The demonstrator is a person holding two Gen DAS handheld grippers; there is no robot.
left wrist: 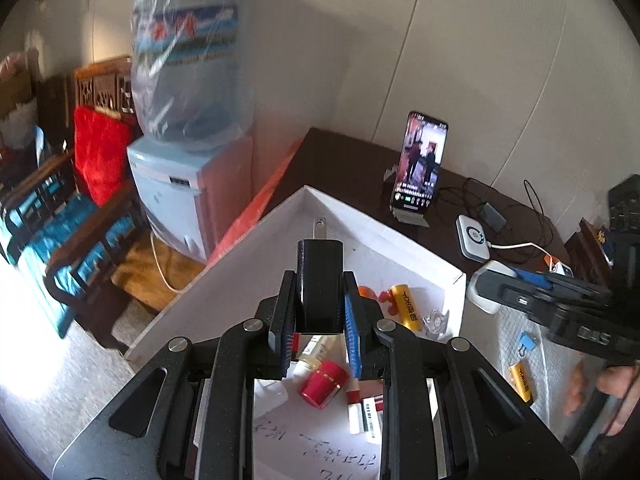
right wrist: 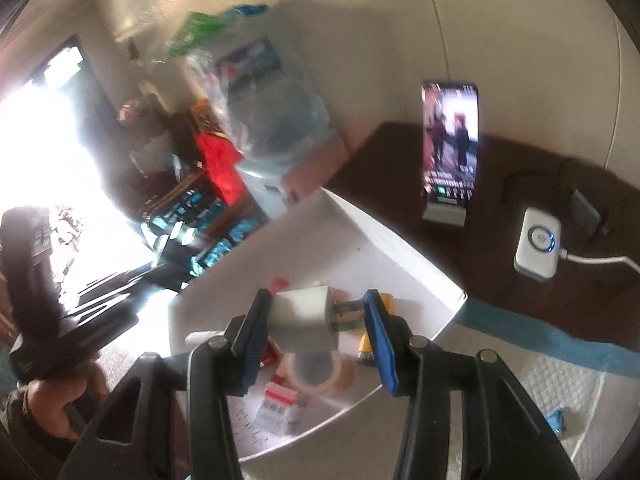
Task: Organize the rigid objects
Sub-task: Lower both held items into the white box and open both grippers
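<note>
My left gripper (left wrist: pixel 319 304) is shut on a black plug adapter (left wrist: pixel 319 280) whose metal prong points away, held above the white box (left wrist: pixel 400 236). My right gripper (right wrist: pixel 316 320) is shut on a white plug adapter (right wrist: pixel 304 320), its prongs against the blue pad on the right, also over the white box (right wrist: pixel 384 244). Inside the box lie a yellow battery (left wrist: pixel 406 305), a red cap (left wrist: pixel 323 382), a tape roll (right wrist: pixel 320 372) and small cartons (right wrist: pixel 280 404). The right gripper's body (left wrist: pixel 560 304) shows at the right of the left wrist view.
A phone on a stand (left wrist: pixel 420 164), a white charger with cable (left wrist: pixel 473 238) and black cords lie on the dark table behind the box. A yellow battery (left wrist: pixel 522 380) and blue clip (left wrist: pixel 526 343) rest on the white mat. A water dispenser (left wrist: pixel 188 152) stands left.
</note>
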